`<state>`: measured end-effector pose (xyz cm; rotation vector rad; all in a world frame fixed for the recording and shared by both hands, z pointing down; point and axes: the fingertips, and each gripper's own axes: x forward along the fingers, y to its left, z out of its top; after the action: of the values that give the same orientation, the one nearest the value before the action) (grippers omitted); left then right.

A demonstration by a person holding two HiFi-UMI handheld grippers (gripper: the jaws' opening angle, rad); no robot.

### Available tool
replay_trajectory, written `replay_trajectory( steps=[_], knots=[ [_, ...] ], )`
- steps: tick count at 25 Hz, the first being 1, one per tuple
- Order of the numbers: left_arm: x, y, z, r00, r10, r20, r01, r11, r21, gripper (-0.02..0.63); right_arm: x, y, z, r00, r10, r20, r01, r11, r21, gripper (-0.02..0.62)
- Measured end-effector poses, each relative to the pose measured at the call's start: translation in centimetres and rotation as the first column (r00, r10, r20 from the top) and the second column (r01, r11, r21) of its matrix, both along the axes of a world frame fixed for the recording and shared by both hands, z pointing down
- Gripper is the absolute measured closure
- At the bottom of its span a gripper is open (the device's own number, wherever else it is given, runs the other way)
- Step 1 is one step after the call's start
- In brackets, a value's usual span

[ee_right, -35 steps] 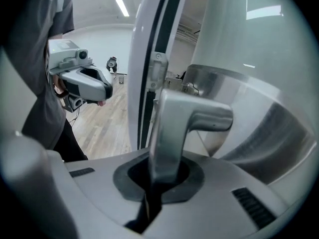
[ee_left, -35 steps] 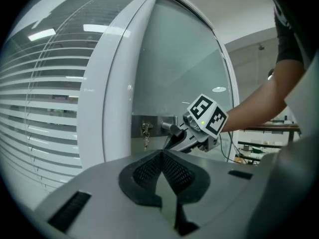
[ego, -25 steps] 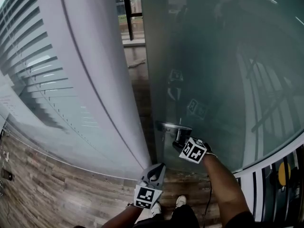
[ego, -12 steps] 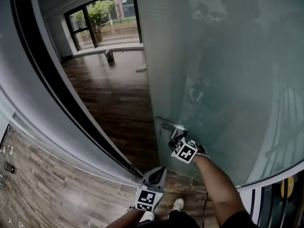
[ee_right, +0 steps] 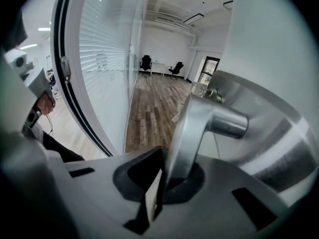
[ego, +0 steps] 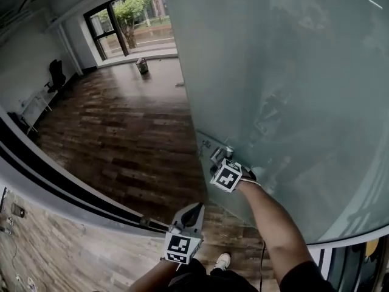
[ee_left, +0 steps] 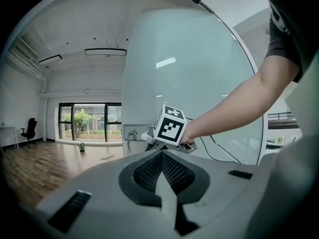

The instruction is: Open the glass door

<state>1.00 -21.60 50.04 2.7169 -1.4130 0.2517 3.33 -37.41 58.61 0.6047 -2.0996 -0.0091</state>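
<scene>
While we stand at the doorway, our right claw (ego: 220,159) is clamped on the metal handle (ee_right: 198,119) of the glass door (ego: 279,72), its two jaws pressed against the flat lever from either side, as the right gripper view shows from close up. That lever runs up out of the jaws and bends into a round stub that meets the frosted pane. From the head view, the door stands open at an angle, its free edge running from the top of the picture down to the handle, and the pane fills the whole right side. Our right forearm (ego: 267,224) reaches up from the lower right to the claw, just beside the glass. Our left claw (ego: 193,210) hangs lower and to the left, apart from the door and touching nothing; in the left gripper view its jaws are together, tips meeting, with nothing between them. Past the door's edge we see a room with a dark wood floor (ego: 121,132), a wide window (ego: 130,17) at the far end with green trees outside, a small can (ego: 141,66) on the floor near the window, and a black chair (ego: 56,75) by the left wall. A black frame strip (ego: 61,187) curves across the lower left, with paler planks (ego: 61,248) on our side of it. One shoe (ego: 222,261) shows at the bottom.
</scene>
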Motion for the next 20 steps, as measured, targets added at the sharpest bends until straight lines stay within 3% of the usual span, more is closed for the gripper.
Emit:
replay_trajectory(
  steps=[6,14,20],
  knots=[
    [0.9,-4.1,3.3,0.998,-0.016,-0.059,0.012,0.997,-0.07,0.601,2.1,-4.9,3.7,0.996,0.092,-0.008,-0.092,0.996,-0.014,0.581],
    [2.8,-11.1,4.1,0.996,-0.002,-0.089,-0.005,0.997,-0.072,0.601,7.8,-11.9,4.7,0.976,0.215,-0.035,-0.216,0.976,-0.025,0.581],
    [5.0,-16.0,3.7,0.999,0.03,-0.043,-0.032,0.999,-0.041,0.601,13.5,-17.4,3.6,0.953,0.299,-0.05,-0.3,0.954,-0.016,0.581]
  ],
)
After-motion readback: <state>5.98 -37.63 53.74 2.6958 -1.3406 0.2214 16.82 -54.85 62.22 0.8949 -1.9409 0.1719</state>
